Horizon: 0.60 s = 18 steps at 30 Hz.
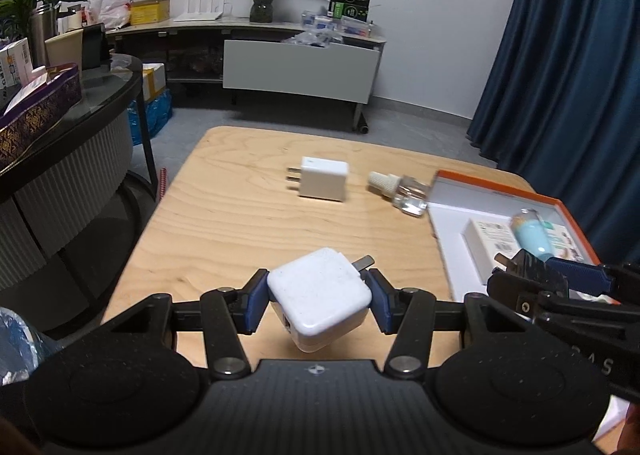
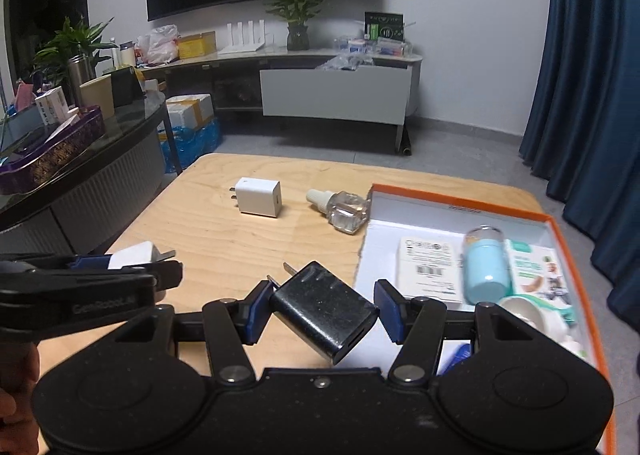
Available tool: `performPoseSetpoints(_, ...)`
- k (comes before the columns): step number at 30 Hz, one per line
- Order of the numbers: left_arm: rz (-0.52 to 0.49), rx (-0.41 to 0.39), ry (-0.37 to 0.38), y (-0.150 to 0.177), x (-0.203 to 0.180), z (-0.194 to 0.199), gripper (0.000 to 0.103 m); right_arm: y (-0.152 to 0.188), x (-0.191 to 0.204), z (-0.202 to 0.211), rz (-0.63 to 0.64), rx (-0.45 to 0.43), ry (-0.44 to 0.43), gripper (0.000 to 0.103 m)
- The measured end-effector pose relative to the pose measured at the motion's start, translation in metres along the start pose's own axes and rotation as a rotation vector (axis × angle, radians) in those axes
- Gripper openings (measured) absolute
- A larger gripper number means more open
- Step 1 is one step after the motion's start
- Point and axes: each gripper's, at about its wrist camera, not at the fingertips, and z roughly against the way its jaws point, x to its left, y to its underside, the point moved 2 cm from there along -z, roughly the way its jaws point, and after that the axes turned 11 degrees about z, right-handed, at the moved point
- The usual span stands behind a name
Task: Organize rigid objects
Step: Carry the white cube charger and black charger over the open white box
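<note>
Gripping a scuffed white charger (image 1: 319, 293), prongs pointing far-right, the left gripper (image 1: 319, 301) has its blue pads clamped on both sides above the wooden table (image 1: 224, 223). The right gripper (image 2: 322, 313) pinches a glossy black charger (image 2: 324, 309), tilted, prongs far-left, just beside the orange-rimmed box (image 2: 576, 255). Another white charger (image 2: 258, 197) lies farther off.

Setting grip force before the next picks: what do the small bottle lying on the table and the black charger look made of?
The small clear faceted bottle with a ribbed white cap looks like glass or hard clear plastic: transparent, with bright glints. I cannot tell which. The black plug-in charger in the right claw looks like glossy hard plastic, with speckled reflections and metal prongs.
</note>
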Motion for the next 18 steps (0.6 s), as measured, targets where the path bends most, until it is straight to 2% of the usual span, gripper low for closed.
performPoseSetpoints(18,-0.051,0.009,0.051,0.017,-0.041,0.023,0.052,0.027,-0.034,0.048,-0.057,-0.027,0.061,0.068)
